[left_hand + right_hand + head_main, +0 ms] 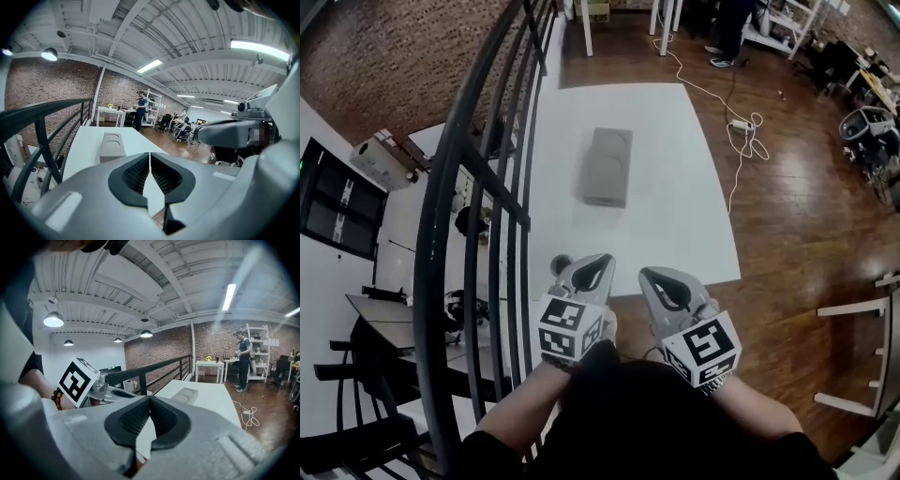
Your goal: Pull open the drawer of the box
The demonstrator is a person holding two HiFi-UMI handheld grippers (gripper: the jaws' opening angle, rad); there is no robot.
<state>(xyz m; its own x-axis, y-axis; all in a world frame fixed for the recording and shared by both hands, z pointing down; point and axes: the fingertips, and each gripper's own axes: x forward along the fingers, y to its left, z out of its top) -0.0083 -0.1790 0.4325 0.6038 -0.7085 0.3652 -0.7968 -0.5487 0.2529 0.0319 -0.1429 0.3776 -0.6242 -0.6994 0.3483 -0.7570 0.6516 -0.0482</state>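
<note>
A closed grey box with two round hollows in its top lies in the middle of the white table, its drawer pushed in. Both grippers hover at the table's near edge, well short of the box and pointing toward it. My left gripper holds nothing; in the left gripper view its tips stand parted by a thin slit, with the box ahead. My right gripper is empty too, its tips touching, and the box lies beyond them.
A black metal railing runs along the table's left side. A white cable with a power strip lies on the wooden floor to the right. A person stands by white tables and shelves at the far end.
</note>
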